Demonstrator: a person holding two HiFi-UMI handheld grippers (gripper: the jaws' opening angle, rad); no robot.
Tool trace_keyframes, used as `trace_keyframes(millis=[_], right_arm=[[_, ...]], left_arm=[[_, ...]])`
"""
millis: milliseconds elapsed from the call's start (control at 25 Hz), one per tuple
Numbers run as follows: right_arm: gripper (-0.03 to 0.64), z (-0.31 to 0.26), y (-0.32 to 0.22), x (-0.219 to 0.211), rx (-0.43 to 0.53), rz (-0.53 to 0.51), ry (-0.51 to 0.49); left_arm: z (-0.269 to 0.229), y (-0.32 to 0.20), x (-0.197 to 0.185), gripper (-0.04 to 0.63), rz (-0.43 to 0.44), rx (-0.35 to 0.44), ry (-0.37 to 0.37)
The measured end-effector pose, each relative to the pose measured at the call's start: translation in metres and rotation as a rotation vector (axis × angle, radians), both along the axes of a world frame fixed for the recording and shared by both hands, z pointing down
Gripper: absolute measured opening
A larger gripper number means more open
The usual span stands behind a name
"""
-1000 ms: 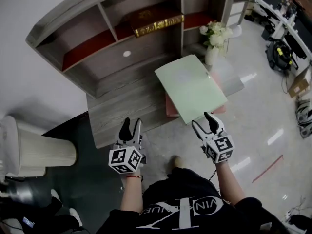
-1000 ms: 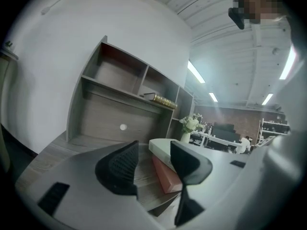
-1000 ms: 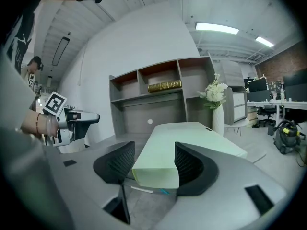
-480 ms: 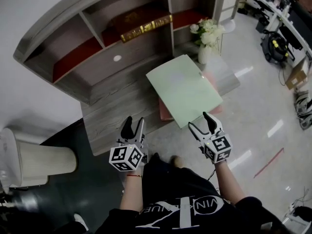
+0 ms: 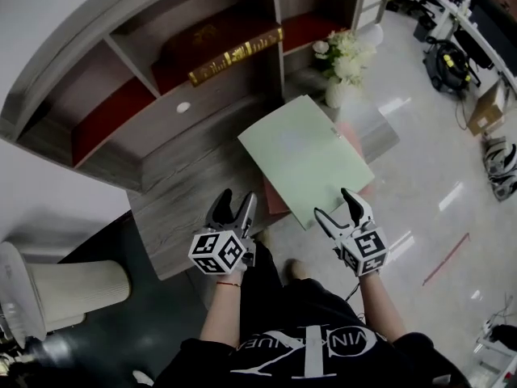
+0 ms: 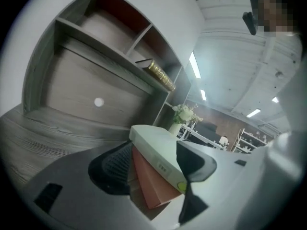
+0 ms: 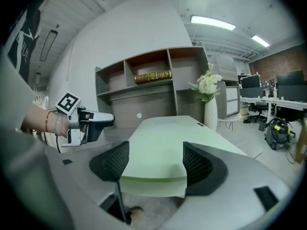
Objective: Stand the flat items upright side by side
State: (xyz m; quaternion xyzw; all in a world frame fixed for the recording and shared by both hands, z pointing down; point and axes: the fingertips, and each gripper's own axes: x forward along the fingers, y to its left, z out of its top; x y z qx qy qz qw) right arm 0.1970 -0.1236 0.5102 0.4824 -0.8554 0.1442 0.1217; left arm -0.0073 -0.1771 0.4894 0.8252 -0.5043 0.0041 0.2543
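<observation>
A flat pale green case (image 5: pixel 307 158) lies on top of a flat pink one (image 5: pixel 277 196) on the grey wooden desk (image 5: pixel 190 196). My left gripper (image 5: pixel 234 208) is at the desk's front edge, just left of the stack's near corner. Its jaws are opening. In the left gripper view the green case (image 6: pixel 153 145) and the pink case (image 6: pixel 153 181) show in the gap of the left gripper (image 6: pixel 153 169), with no pad pressing on them. My right gripper (image 5: pixel 339 207) is at the green case's near edge, its jaws also opening. The green case (image 7: pixel 160 147) lies ahead of the right gripper (image 7: pixel 156 166), untouched.
A shelf unit (image 5: pixel 121 71) with red-lined compartments stands behind the desk, and a gold-edged book (image 5: pixel 234 51) lies flat in it. A white vase of flowers (image 5: pixel 338 63) stands at the desk's far right corner. A white cylinder (image 5: pixel 56 285) is on the floor at left.
My left gripper has shifted right, nearer to the stack's corner. Both grippers' jaws stand wider than before. The right gripper has hardly moved.
</observation>
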Motion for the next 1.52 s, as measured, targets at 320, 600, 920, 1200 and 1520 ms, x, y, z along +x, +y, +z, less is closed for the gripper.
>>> trace_keyframes(millis=[320, 600, 920, 1200, 1520], right_arm=[[0.35, 0.007, -0.028, -0.004, -0.045, 0.06, 0.051], [0.357, 0.016, -0.034, 0.0, -0.088, 0.119, 0.074], [0.353, 0.018, -0.038, 0.0, -0.084, 0.136, 0.093], [0.353, 0.018, -0.037, -0.001, -0.084, 0.122, 0.093], [0.353, 0.018, -0.032, -0.001, -0.087, 0.078, 0.087]], left_arm=[[0.033, -0.062, 0.017, 0.326, 0.07, -0.155, 0.217], [0.063, -0.112, 0.03, 0.36, 0.109, -0.274, 0.348], [0.079, -0.145, 0.045, 0.363, 0.107, -0.344, 0.495], [0.07, -0.135, 0.03, 0.258, 0.048, -0.305, 0.5], [0.077, -0.15, 0.021, 0.361, 0.013, -0.263, 0.417]])
